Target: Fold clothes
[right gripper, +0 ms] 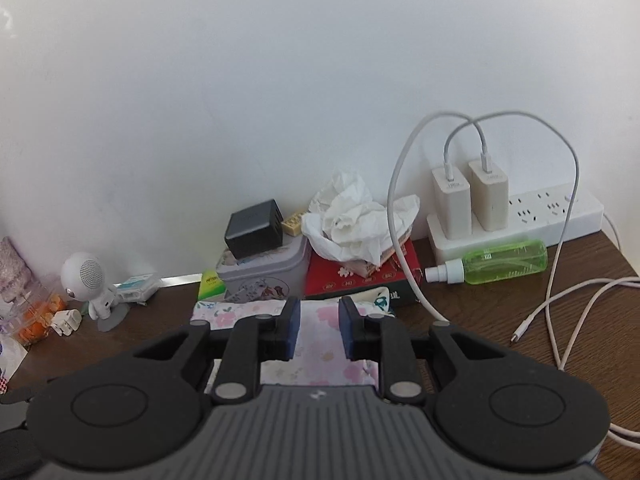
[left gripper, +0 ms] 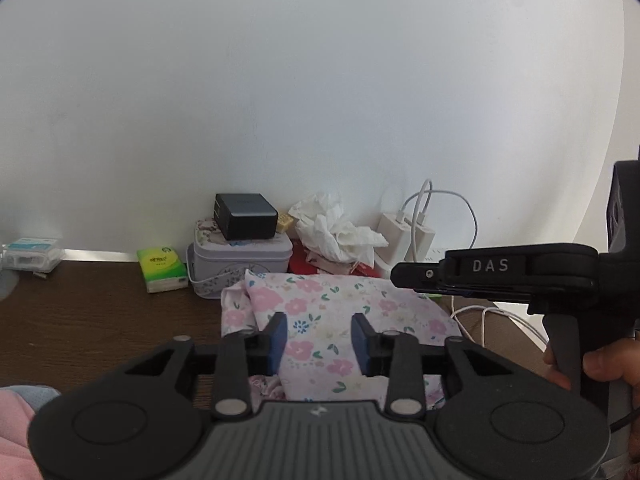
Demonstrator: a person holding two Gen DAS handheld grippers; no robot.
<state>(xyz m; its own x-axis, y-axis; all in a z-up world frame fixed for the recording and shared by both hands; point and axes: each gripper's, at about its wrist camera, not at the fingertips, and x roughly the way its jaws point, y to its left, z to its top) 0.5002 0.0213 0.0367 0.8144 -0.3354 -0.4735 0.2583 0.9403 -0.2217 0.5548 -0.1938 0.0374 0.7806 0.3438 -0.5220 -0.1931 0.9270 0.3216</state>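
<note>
A white cloth with pink flowers [left gripper: 328,320] lies in a rough folded heap on the dark wooden table [left gripper: 100,320]. My left gripper [left gripper: 319,336] hovers over its near part, open, nothing between the blue pads. In the left wrist view the right gripper [left gripper: 496,276] comes in side-on from the right above the cloth's far right edge, a hand [left gripper: 600,364] on its handle. In the right wrist view the same cloth [right gripper: 320,344] lies under my right gripper [right gripper: 319,330], which stands open with an empty gap.
Along the wall stand a tin box [left gripper: 240,264] with a black charger [left gripper: 245,216], a green tissue pack [left gripper: 162,270], crumpled tissues [right gripper: 356,220] on a red box [right gripper: 360,276], a power strip [right gripper: 516,216] with white cables [right gripper: 560,308], a green spray bottle [right gripper: 492,262] and a white robot figure [right gripper: 90,280].
</note>
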